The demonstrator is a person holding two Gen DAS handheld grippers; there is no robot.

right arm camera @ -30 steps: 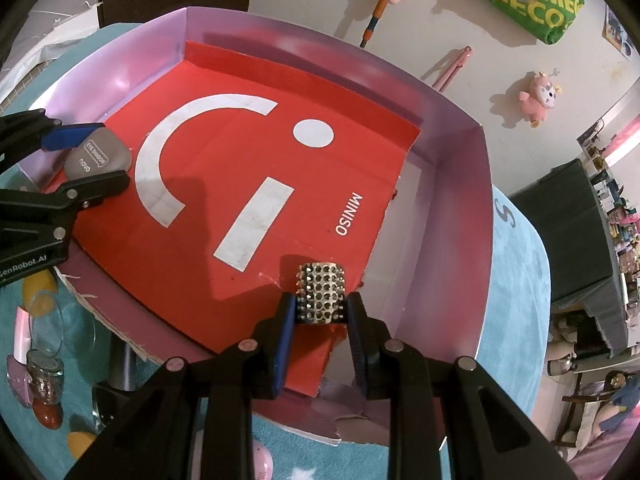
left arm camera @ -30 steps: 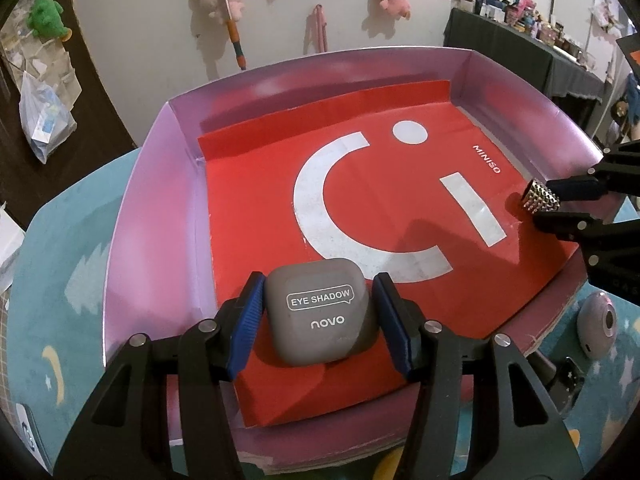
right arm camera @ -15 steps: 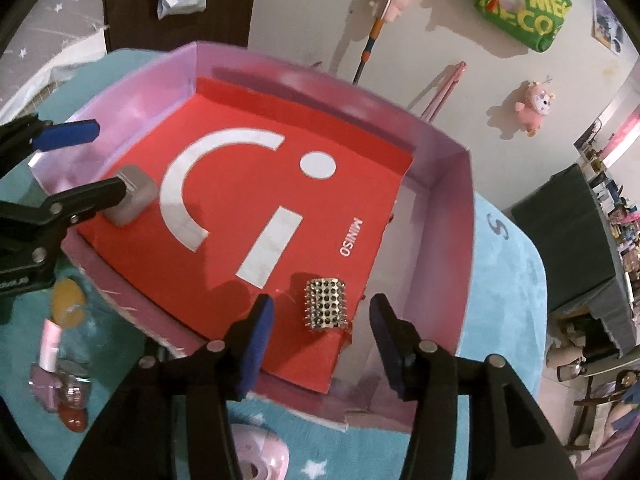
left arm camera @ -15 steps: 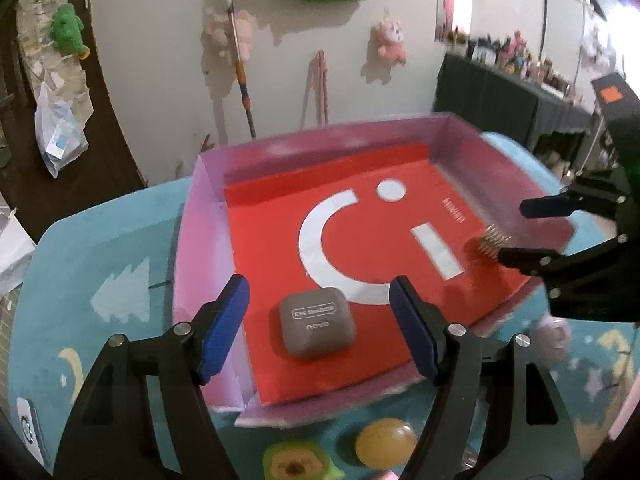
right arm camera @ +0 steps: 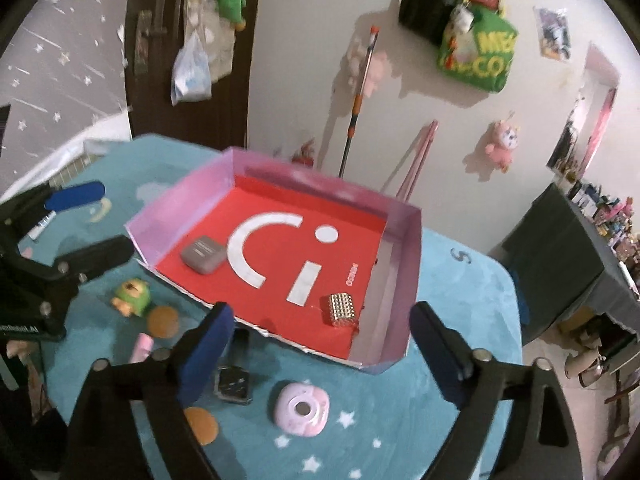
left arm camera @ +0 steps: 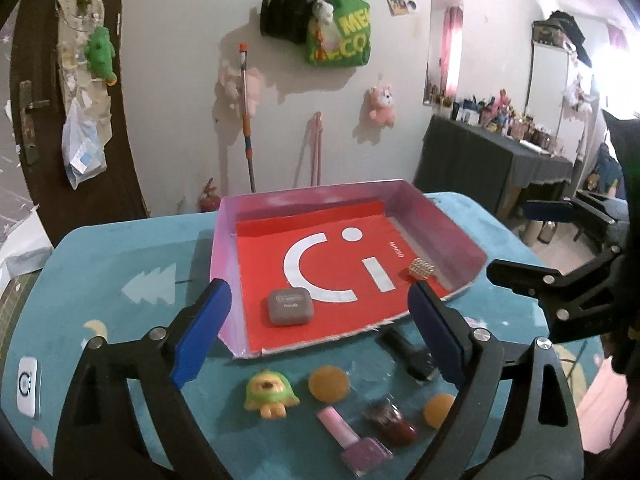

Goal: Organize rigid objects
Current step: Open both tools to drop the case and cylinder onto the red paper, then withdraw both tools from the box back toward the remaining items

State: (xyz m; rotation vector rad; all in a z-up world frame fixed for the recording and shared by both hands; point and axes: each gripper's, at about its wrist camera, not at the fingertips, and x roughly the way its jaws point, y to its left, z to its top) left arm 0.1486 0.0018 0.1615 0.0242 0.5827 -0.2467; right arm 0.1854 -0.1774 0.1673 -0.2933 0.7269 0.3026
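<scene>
A pink-walled tray (left arm camera: 224,248) with a red floor stands on the teal table. In it lie a grey eye shadow case (left arm camera: 288,307) near the front left and a gold studded box (left arm camera: 421,269) near the front right. My left gripper (left arm camera: 316,288) hangs above the table in front of the tray, jaws opening wide, nothing between the pads. My right gripper (right arm camera: 322,312) is likewise drawn back from the studded box (right arm camera: 342,309), jaws opening and holding nothing. Each gripper shows in the other's view: right gripper (left arm camera: 520,240), left gripper (right arm camera: 114,218).
In front of the tray lie a green toy (left arm camera: 268,392), two orange discs (left arm camera: 329,382), a pink nail polish (left arm camera: 352,440), a dark red bottle (left arm camera: 394,424), a black bottle (left arm camera: 408,354) and a pink round gadget (right arm camera: 302,410). A white device (left arm camera: 28,386) sits far left.
Both grippers opened, letting go of the eye shadow case and the studded box, and pulled back and up out of the tray. Both things stay on the red floor.
</scene>
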